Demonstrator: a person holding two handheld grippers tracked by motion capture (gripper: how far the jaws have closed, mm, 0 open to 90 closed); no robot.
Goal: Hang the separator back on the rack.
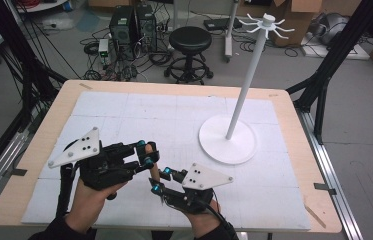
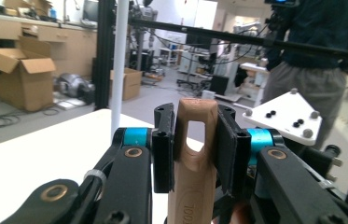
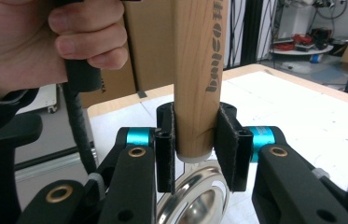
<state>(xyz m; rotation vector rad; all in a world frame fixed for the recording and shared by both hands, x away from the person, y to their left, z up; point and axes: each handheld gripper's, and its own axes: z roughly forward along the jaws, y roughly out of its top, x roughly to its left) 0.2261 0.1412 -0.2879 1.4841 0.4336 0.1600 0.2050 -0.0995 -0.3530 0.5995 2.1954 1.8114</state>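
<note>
Left gripper view: the left gripper [image 2: 195, 149] has its two jaws clamped on the slotted end of one wooden handle [image 2: 194, 163], while in the right gripper view the right gripper [image 3: 196, 149] has its two jaws against the printed lower end of that handle [image 3: 196, 70], just above a shiny metal ring [image 3: 195, 198]. High view: both grippers meet above the near middle of the white-covered table [image 1: 124, 115], left [image 1: 146, 155] and right [image 1: 158, 181]. One white stand [image 1: 228, 140] with a round base, tall pole and hooked top rises well apart at the right; one black stool [image 1: 190, 42] stands on the floor beyond.
</note>
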